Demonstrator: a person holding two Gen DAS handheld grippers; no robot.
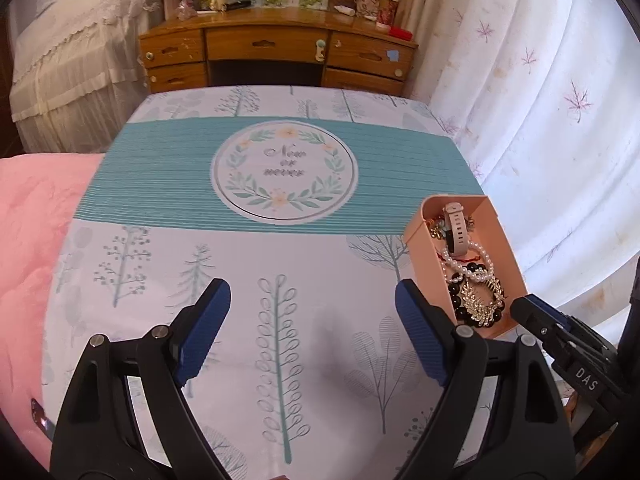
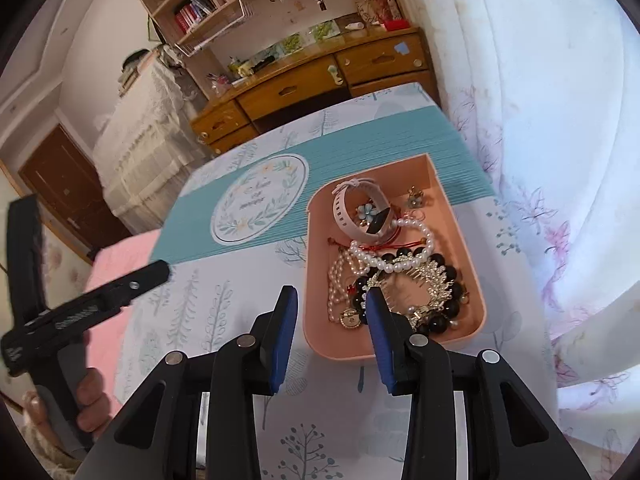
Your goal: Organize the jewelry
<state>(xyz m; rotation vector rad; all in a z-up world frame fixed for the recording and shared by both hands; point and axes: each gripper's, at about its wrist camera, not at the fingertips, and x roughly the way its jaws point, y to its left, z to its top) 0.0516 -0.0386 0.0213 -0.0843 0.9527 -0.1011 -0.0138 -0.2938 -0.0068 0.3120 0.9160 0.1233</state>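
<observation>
A: Where is the jewellery found?

B: It is all heaped in the shallow peach-pink plastic tray (image 2: pixel 472 264), which is set toward the right edge of the table covered with a tree-printed cloth (image 1: pixel 280 288); a pale pink strap watch (image 2: pixel 352 216) is seen at the far end, a white pearl bracelet (image 2: pixel 400 258) in the middle, and a black bead bracelet (image 2: pixel 450 304) tangled with a gold leaf-shaped hair comb (image 2: pixel 430 280) at the near end; nothing is seen lying loose on the cloth.

A: How are the tools held?

B: The left tool (image 1: pixel 312 320) is spread wide over bare cloth and nothing is gripped; the right tool (image 2: pixel 332 312) is parted more narrowly and is empty, with one blue pad over the tray's near corner and the other outside the left wall.

A: Which relation matters?

B: The tray's long axis runs away from the right tool, which is much the nearer; from the left tool the tray lies off to the right; whether sorting is ending or pieces are yet to be lifted out cannot be settled.
</observation>
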